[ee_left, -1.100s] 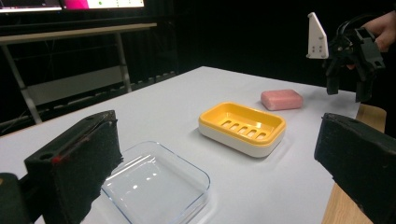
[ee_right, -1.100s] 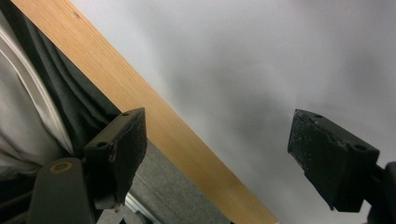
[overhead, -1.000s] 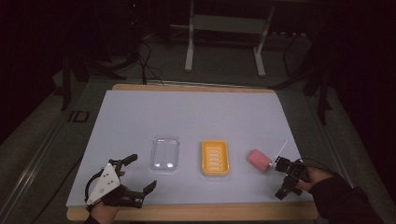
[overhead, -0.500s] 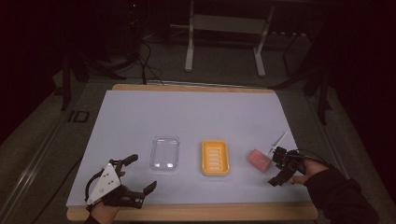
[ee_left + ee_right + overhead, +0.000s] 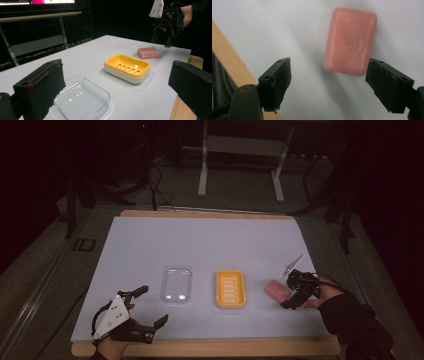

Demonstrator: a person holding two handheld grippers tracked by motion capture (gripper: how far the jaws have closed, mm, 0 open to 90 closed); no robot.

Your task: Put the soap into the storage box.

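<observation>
Jaws of the right gripper (image 5: 328, 82) are spread wide, with nothing held between them; in the right gripper view they are pointed down at a pink soap bar (image 5: 350, 40), which lies flat on the white desk (image 5: 274, 27) just beyond the jaw tips; the wooden edge of the desk is seen at the left of that view. Jaws of the left gripper (image 5: 117, 95) are likewise spread wide and empty; in the high view that gripper (image 5: 145, 312) is held in a hand (image 5: 112, 347) at the near left corner of the desk (image 5: 210, 240). Three items are laid in a row across the near half of the desk, each apart from the next: a clear plastic lid (image 5: 176, 284) at the left; a yellow soap dish (image 5: 230, 289) on a white base in the middle; the pink soap bar (image 5: 276, 290) at the right. The right gripper (image 5: 295, 292) is held just beside the soap bar, on its right, by a hand in a dark sleeve (image 5: 355, 320); whether it touches the bar cannot be told.
</observation>
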